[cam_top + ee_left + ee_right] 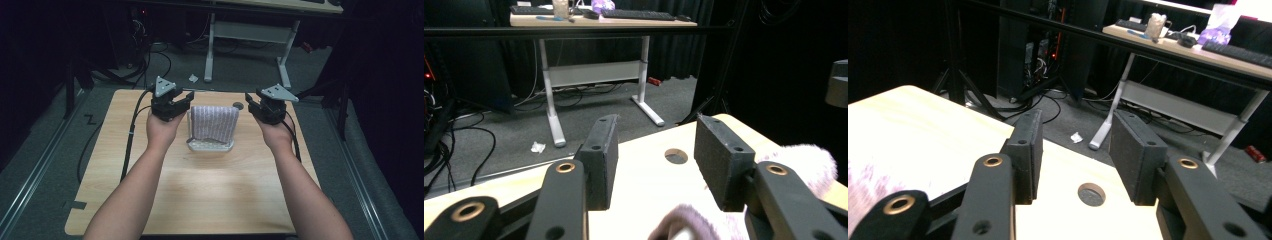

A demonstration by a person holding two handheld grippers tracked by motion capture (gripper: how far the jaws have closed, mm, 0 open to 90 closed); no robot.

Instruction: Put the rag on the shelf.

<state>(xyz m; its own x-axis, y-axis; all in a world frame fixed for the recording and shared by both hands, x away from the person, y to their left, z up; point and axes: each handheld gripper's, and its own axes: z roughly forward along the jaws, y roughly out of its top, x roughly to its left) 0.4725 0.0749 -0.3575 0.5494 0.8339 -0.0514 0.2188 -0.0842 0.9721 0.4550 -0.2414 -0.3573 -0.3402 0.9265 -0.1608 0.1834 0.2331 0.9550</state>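
While both bare forearms reach up from the near edge of the wooden table [200, 200], each hand holds one gripper near the far edge. The left gripper [184, 99] sits just to the left of a fuzzy towel [215, 122], and the right gripper [251, 104] sits just to its right. Both hands are at about the same height, with the wrists straight and the jaws pointing in toward each other and a bit away from the person.

In the left gripper view, the two black jaws stand wide apart with only bare table between them. The right gripper's jaws are wide apart too, and nothing is in them.

There is one towel. It is pale purple and white, and it hangs over one small white rack [210, 146] in the middle of the table, between the two grippers. Neither gripper touches it.

There are two grippers, two hands, one table, and one round dark hole [238, 106] in the tabletop behind the towel.
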